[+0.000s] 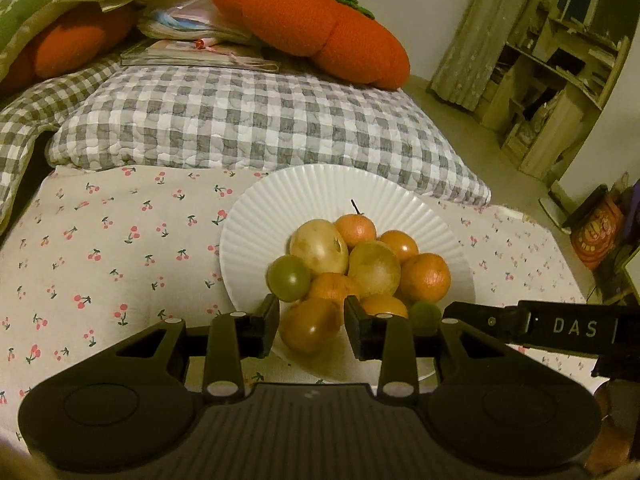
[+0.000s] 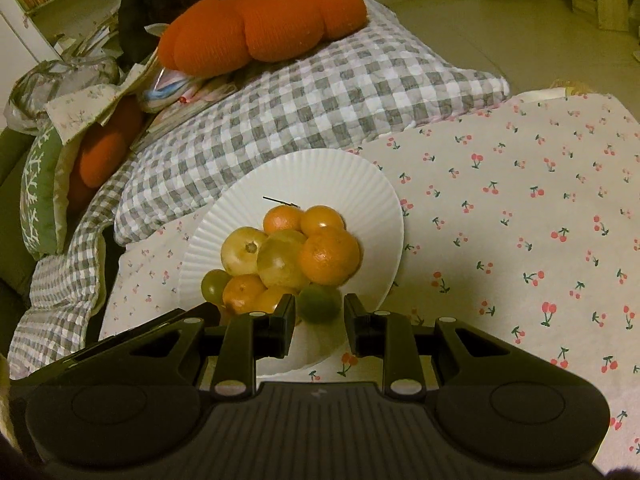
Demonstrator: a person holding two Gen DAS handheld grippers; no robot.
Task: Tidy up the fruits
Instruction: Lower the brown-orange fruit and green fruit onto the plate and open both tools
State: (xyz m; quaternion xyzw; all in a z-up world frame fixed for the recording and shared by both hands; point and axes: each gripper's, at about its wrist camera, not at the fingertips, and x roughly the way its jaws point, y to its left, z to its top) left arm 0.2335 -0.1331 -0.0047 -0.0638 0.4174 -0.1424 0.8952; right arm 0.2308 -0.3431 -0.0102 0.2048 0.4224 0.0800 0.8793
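Note:
A white ribbed plate [image 1: 280, 200] on the cherry-print cloth carries a heap of fruit: several oranges, two yellow fruits [image 1: 318, 246] and a green one [image 1: 288, 278]. My left gripper [image 1: 310, 312] is at the near side of the heap, and its pads touch both sides of an orange fruit [image 1: 310, 330] that rests on the plate. In the right wrist view, my right gripper [image 2: 320, 308] is shut on a small green fruit [image 2: 320, 304] at the near edge of the plate [image 2: 320, 172]. That green fruit [image 1: 426, 314] also shows in the left view, beside a black bar marked DAS [image 1: 568, 326].
A grey checked pillow [image 1: 240, 120] lies just behind the plate, with a big orange plush cushion [image 1: 312, 20] on it. The cherry-print cloth [image 2: 520, 220] spreads to the right of the plate. Shelves [image 1: 560, 80] and floor lie beyond the bed's right edge.

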